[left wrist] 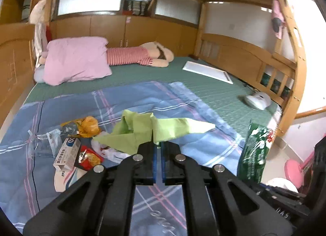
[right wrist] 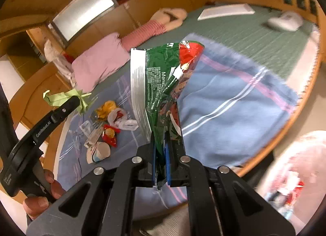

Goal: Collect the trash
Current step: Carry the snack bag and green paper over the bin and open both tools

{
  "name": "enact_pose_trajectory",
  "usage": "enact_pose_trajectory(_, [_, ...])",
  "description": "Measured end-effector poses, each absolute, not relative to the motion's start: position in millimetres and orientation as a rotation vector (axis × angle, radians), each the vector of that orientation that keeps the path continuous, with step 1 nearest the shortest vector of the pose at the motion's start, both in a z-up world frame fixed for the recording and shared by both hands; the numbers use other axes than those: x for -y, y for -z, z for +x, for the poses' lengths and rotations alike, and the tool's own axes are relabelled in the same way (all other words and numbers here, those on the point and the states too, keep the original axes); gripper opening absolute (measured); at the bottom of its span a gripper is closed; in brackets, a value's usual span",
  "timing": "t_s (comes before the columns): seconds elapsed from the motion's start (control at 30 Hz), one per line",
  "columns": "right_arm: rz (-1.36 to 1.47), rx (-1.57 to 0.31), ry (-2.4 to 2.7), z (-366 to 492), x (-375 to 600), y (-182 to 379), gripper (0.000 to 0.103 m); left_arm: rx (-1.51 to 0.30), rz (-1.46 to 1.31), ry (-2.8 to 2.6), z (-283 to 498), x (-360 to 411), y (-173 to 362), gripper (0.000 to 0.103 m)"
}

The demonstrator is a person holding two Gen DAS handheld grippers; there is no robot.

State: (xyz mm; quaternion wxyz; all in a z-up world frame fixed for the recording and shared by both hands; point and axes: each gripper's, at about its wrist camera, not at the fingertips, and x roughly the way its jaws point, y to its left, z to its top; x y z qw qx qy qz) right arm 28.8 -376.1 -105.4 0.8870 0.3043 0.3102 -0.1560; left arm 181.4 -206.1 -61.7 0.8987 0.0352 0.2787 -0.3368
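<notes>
Left gripper (left wrist: 156, 144): clenched on a crumpled green paper (left wrist: 142, 130), pinched at the fingertips; paper fans out ahead of the jaws, lifted clear of the bedding.
Right gripper (right wrist: 161, 144): clamped on a green snack bag (right wrist: 163, 73) with a red patch and silver inner lining; bag stands up from between the blue pads, its tail poking out behind them.
Hand (right wrist: 40, 191): wrapped around the left gripper's handle, at the lower left of the right wrist view.
Remaining trash: small carton (left wrist: 67, 153), red wrapper (left wrist: 87, 157), yellow wrapper (left wrist: 89, 126), clear plastic (left wrist: 43, 144), white crumpled piece (left wrist: 111, 151), all clustered on the blue plaid blanket (left wrist: 203, 148), below and left of the left gripper.
Bed: green mat (left wrist: 214, 91), pink pillow (left wrist: 75, 58) and striped doll (left wrist: 138, 54) at the far end.
Right edge: white device (left wrist: 257, 99), near the wooden rail (left wrist: 244, 56).
</notes>
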Motion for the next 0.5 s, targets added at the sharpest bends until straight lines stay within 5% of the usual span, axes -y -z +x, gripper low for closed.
enact_pose_trajectory(0.5, [0.626, -0.47, 0.621, -164, 398, 63, 0.009, -0.527, 0.155, 0.998, 4, 272, 35, 0.004])
